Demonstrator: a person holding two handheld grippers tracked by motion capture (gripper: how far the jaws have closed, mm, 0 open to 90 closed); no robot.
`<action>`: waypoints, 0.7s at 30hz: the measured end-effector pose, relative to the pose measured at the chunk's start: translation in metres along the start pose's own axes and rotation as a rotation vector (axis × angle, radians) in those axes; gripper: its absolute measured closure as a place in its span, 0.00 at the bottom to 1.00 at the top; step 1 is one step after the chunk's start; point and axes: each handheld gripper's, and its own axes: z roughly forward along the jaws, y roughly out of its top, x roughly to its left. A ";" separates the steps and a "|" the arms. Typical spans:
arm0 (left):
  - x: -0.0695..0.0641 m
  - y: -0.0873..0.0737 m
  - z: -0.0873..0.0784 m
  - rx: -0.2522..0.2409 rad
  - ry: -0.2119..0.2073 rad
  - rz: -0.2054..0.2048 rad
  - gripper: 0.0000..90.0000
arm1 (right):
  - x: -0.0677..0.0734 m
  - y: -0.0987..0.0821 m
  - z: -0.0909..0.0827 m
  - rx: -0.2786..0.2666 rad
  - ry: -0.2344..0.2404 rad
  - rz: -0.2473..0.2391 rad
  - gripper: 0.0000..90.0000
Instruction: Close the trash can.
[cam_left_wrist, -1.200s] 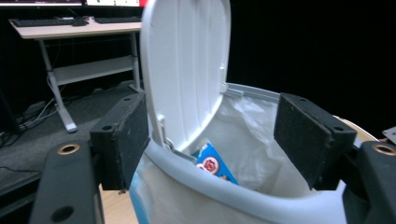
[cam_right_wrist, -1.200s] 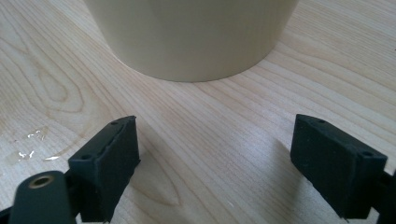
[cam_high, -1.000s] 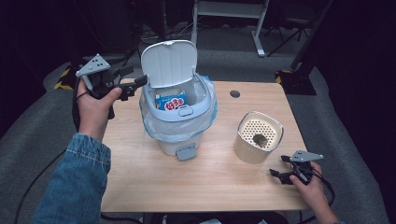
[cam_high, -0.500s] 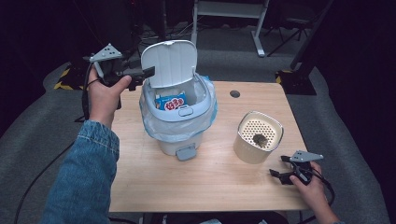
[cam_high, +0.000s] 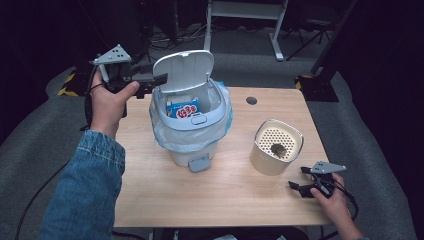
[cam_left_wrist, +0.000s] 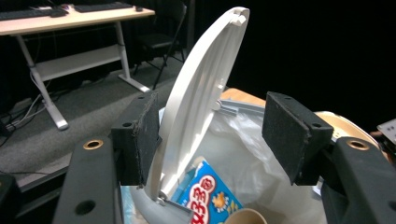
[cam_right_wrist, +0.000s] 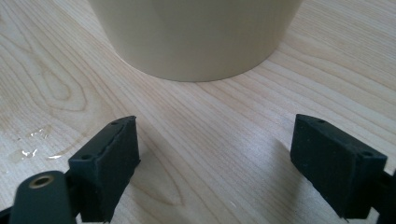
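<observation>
Since the earlier frames, left gripper has shifted rightward from beside the bin to the raised lid, and its jaws have just been closing, the lid's edge now between them. From the left gripper view: one pad lies against or just beside the lid's outer face; the other pad stands well clear, so nothing is clamped and the jaws are parted. Lid stands nearly upright, hinged at the back of the white pedal bin, which sits left of centre on the wooden table and is lined with a clear bag. Blue snack packet lies inside the bin. Right gripper unchanged: resting low at the table's near right corner, jaws spread with nothing between, just beside the cream perforated container.
</observation>
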 end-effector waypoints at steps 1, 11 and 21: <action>-0.002 0.000 -0.001 0.003 -0.006 -0.002 0.42 | 0.000 0.000 0.000 0.000 0.000 0.001 0.17; -0.020 0.000 -0.005 0.043 -0.181 -0.017 0.47 | 0.000 0.000 0.000 0.001 -0.001 -0.001 0.17; -0.049 -0.003 0.021 0.203 -0.312 -0.017 0.48 | 0.000 0.000 0.000 0.001 -0.001 0.000 0.17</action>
